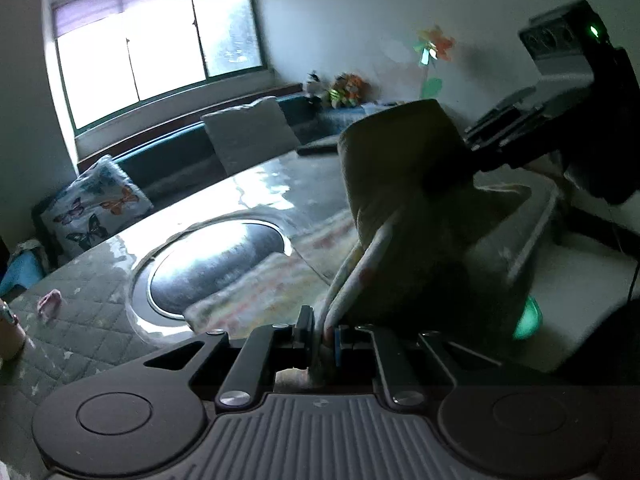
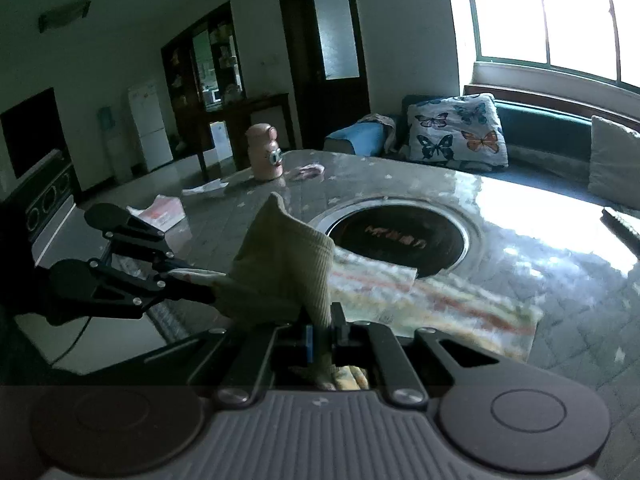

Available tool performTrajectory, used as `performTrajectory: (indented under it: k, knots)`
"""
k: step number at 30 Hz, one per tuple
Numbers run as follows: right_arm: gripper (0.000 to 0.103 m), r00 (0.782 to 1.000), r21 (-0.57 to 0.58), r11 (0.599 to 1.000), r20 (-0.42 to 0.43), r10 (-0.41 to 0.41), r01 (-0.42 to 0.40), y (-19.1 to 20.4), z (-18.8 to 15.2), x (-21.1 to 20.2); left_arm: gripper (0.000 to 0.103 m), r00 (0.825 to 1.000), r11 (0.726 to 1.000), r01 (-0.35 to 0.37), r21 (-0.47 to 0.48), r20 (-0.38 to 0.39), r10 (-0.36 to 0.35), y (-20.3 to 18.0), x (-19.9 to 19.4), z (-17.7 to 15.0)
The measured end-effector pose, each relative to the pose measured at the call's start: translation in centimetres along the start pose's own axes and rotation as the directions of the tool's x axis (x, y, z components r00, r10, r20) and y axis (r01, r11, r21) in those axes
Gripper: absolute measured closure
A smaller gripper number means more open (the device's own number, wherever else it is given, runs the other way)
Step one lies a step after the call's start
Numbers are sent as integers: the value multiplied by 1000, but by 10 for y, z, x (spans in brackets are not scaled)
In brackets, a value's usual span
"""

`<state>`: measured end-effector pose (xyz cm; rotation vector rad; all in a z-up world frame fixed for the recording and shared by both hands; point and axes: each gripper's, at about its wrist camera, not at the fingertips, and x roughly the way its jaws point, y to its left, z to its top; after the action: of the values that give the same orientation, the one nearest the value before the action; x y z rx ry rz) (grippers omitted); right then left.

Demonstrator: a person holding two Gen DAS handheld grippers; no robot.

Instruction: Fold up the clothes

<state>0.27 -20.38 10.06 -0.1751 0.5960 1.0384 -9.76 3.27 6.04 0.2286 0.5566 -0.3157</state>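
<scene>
Bright window [image 1: 160,44] – bench sofa [image 2: 548,136] below, butterfly cushion [image 2: 460,132], dark door [image 2: 328,52].

Orange lettering on round hotplate [image 2: 398,240], blurred, unreadable.

The garment [image 2: 288,264] hangs above the near edge of the table [image 2: 520,248], pinched between the left gripper [image 1: 322,336] and the right gripper [image 2: 324,332], which face each other across it. Beneath it a folded cloth [image 2: 440,304] lies on the table, overlapping the round inset [image 2: 400,240]. Behind, a jar [image 2: 265,152] stands at the far edge, with 2 cushions [image 2: 460,132] on the bench under the window [image 2: 560,12].
</scene>
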Motion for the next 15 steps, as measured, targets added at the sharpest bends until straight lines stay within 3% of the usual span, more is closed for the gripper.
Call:
performTrajectory:
  k: [8, 15]
  knots:
    - [96, 1000, -44, 999, -20, -22, 22, -41, 52, 54, 92, 999, 991, -36, -127, -19, 34, 66, 65, 25]
    - [95, 995, -2, 997, -68, -77, 77, -79, 63, 137, 92, 989, 965, -90, -245, -133, 58, 104, 136, 12]
